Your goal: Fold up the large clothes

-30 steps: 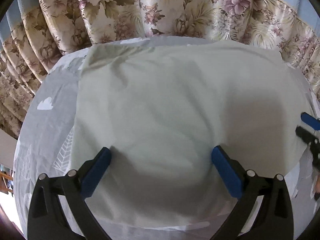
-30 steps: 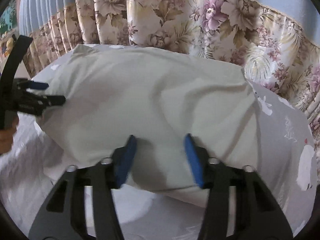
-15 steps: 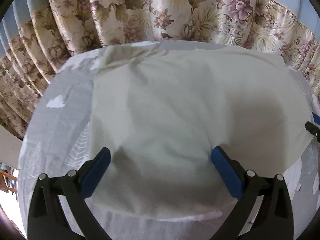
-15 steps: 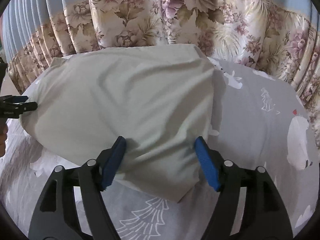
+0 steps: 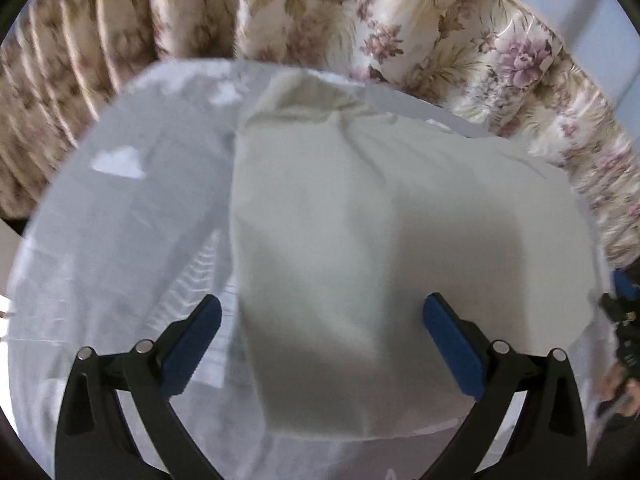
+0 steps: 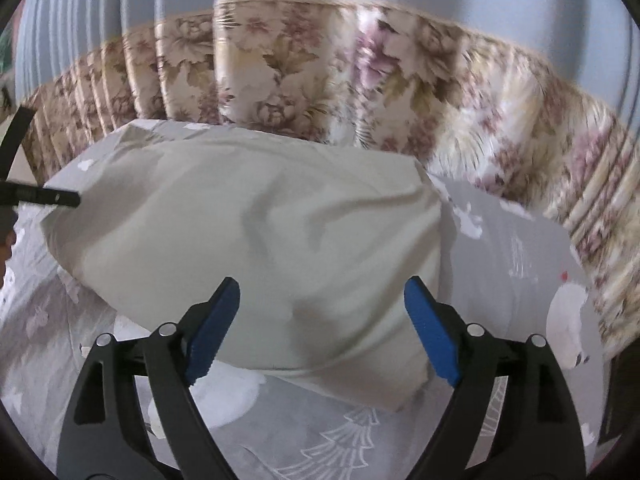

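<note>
Cloth, pale green and already doubled into a broad rectangle, is what this job turns on: the garment (image 6: 256, 248) lies flat on a bed under a grey sheet (image 6: 516, 264) printed with white trees and animals, its far edge close to the floral curtain (image 6: 304, 80) that hangs behind the bed. Judging by the soft ripples and the way its corners droop, it is light, limp and thin, with no stiffness to hold a shape; lifted by one point it would probably sag and unfold, so both ends of an edge should be raised together. The layers may also slide apart on the smooth sheet. The right tool (image 6: 322, 324) hovers over the garment's near right corner, its jaws widening with fabric below them but nothing pinched. The left tool (image 5: 320, 340) stands released too, spread over the garment's near left edge, one blue pad out over the grey sheet beside it. The best places to take hold appear to be the two near corners, where the stacked layers end in a crisp fold; a pinch there should catch every layer at once. Grabbing mid-panel would likely lift only the top layer and wrinkle the rest.
</note>
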Motion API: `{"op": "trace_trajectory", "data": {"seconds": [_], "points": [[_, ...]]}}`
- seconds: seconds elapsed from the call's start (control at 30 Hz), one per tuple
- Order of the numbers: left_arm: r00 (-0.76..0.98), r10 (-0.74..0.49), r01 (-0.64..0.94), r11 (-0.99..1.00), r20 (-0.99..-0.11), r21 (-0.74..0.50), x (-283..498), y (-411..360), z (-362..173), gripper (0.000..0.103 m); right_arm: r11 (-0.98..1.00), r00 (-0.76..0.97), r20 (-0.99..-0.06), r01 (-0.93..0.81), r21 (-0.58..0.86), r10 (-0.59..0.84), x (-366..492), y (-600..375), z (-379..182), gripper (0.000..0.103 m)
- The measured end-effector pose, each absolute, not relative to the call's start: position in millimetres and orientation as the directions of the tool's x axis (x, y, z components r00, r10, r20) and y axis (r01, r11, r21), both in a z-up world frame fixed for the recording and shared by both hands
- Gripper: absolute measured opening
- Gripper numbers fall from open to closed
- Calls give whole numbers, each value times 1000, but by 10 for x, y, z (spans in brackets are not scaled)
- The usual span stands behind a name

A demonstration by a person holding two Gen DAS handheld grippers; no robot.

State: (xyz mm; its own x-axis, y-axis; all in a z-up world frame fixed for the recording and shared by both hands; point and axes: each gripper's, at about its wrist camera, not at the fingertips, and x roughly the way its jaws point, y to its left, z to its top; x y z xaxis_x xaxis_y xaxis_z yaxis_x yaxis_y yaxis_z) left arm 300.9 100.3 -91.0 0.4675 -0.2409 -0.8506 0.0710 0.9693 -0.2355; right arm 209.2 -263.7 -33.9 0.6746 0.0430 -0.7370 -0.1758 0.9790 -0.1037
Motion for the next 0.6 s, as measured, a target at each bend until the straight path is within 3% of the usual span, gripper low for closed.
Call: {"op": "trace_trajectory", "data": {"seconds": [0.27, 0.5, 0.6], "points": [[400, -390, 107, 919, -829, -380, 3110, 976, -1045, 102, 992, 687, -718, -118, 47, 116, 2238, -2623, -340, 84], [398, -378, 131, 925, -836, -356, 3121, 725, -1064, 101, 977, 676, -710, -72, 199, 194, 2396, -2491, -499, 80], [401, -370, 117, 928, -838, -354, 3187, 634, -1090, 101, 962, 668, -704, -68, 265, 241, 2448, -2376, -567, 73]]}}
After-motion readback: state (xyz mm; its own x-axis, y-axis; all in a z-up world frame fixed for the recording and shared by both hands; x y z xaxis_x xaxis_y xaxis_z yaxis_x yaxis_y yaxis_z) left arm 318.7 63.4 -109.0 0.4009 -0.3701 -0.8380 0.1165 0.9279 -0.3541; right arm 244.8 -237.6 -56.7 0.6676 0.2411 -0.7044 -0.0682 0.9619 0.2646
